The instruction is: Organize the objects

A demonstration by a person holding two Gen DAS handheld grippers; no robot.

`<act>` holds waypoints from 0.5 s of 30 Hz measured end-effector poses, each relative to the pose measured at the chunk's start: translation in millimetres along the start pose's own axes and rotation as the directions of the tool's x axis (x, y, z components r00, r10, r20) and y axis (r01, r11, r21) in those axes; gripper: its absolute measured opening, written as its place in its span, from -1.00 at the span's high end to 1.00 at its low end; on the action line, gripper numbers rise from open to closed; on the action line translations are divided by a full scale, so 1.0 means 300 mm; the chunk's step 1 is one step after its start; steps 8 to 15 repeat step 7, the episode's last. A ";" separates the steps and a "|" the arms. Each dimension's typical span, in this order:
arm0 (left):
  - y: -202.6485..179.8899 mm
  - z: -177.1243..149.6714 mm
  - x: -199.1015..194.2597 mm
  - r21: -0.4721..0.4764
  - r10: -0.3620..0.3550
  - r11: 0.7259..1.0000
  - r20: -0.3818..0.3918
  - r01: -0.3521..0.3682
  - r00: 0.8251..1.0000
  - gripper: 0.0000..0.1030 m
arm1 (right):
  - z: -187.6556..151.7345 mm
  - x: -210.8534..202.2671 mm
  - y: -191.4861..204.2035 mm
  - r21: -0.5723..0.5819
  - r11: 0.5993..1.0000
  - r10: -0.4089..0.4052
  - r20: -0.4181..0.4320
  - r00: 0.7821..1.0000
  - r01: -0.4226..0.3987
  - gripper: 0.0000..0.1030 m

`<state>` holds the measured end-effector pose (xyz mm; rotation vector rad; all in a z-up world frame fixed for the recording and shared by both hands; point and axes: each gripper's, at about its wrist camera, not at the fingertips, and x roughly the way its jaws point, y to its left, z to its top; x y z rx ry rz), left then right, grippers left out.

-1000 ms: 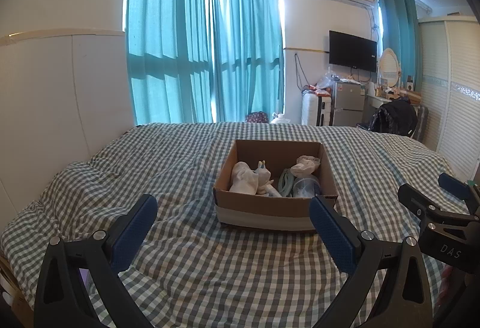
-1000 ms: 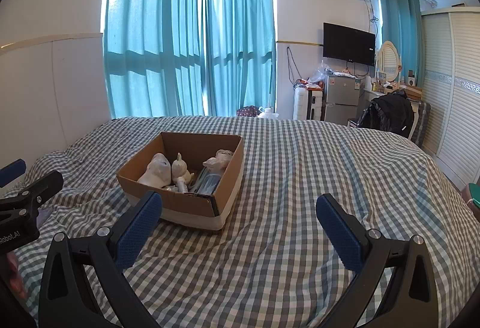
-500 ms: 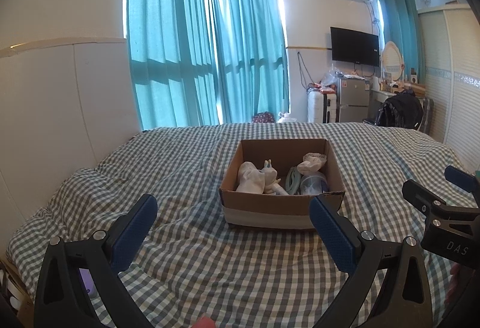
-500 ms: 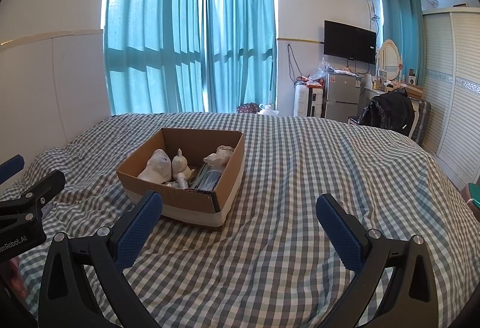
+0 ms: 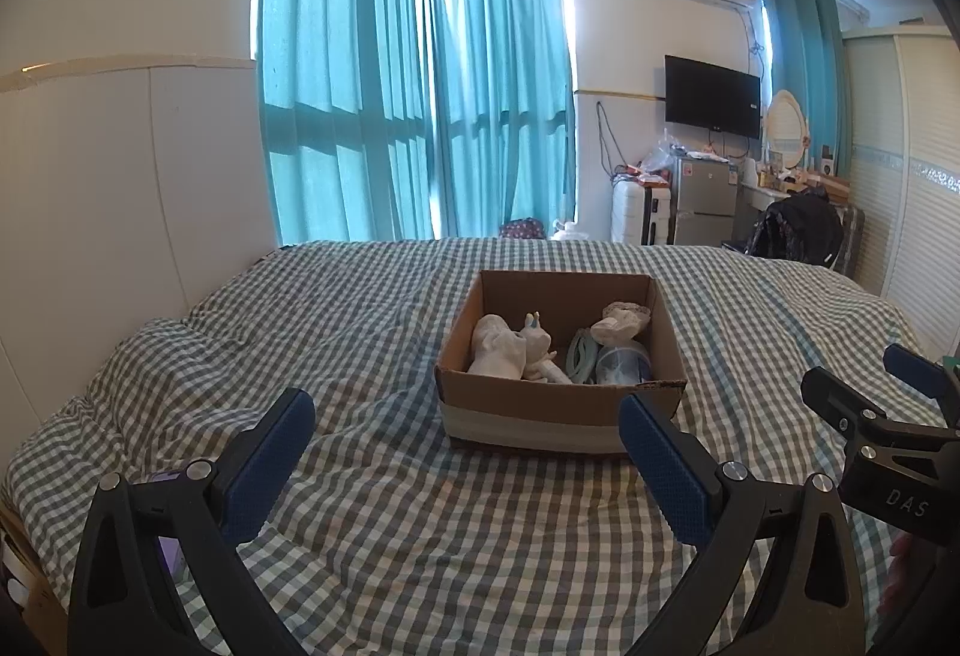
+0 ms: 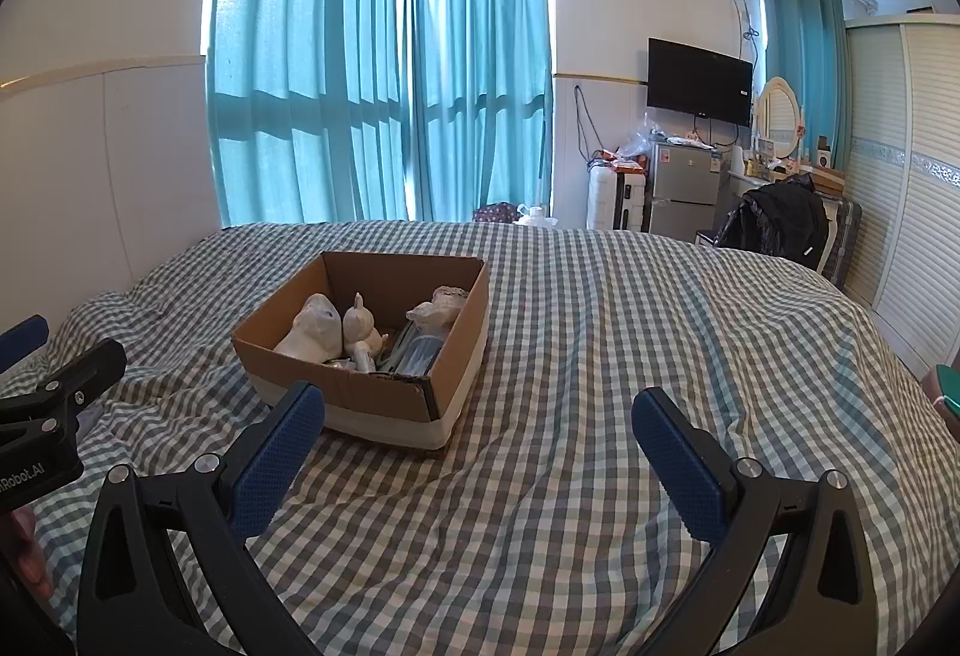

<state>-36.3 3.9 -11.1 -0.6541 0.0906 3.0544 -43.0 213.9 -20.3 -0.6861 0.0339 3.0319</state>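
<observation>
An open cardboard box sits on the checked bed. Inside are a white plush toy, a small white figure, a green ring-shaped item, a clear round container and a crumpled white item. My left gripper is open and empty, short of the box's front left. My right gripper is open and empty, in front and to the right of the box. Each gripper shows at the edge of the other's view.
A padded white headboard wall runs along the left. Teal curtains hang behind the bed. A fridge, suitcase, wall TV and a chair with a black jacket stand at the back right, by a white wardrobe.
Both grippers have drawn back and risen a little from the box, and the left view has swung left. Both stay open and empty.
</observation>
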 end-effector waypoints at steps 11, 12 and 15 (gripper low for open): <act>0.004 -0.008 0.004 -0.001 -0.003 1.000 -0.009 0.003 1.000 -1.00 | -0.006 0.000 0.001 0.000 1.000 -0.001 -0.005 1.000 0.001 -1.00; 0.004 -0.008 0.004 -0.001 -0.003 1.000 -0.009 0.003 1.000 -1.00 | -0.006 0.000 0.001 0.000 1.000 -0.001 -0.005 1.000 0.001 -1.00; 0.004 -0.008 0.004 -0.001 -0.003 1.000 -0.009 0.003 1.000 -1.00 | -0.006 0.000 0.001 0.000 1.000 -0.001 -0.005 1.000 0.001 -1.00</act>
